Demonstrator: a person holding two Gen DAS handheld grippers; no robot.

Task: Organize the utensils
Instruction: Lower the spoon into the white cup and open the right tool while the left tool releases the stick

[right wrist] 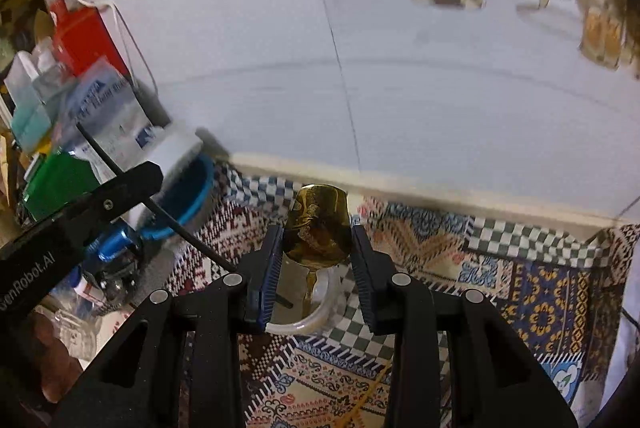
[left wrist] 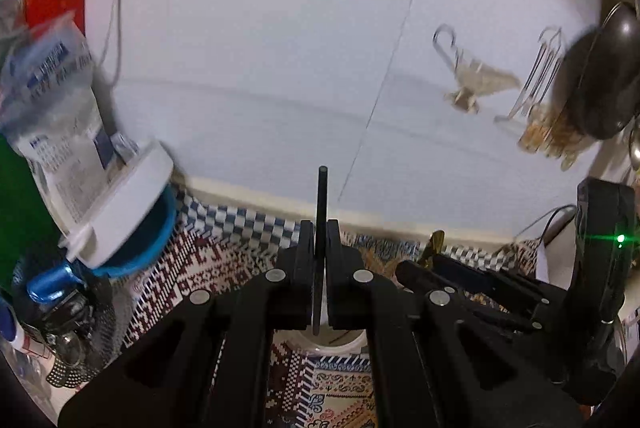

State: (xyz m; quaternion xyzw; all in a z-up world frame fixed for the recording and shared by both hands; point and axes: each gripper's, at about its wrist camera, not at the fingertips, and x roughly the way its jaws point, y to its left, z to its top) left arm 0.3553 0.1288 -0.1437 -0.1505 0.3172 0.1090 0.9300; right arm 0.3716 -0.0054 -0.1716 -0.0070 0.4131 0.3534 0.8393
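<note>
- We clamp a black stick upright in our left hand-held gripper.
- Our right hand-held gripper pinches the gold spoon, handle pointing down into the white cup just below.

My left gripper: matte black, silver rivets. My right gripper: black, blue ribbed pad, white lettering on the left one's side.

We see a white tabletop crossed by a thin seam, edged with a patterned patchwork cloth (checks, florals), clutter crowding its left side
</note>
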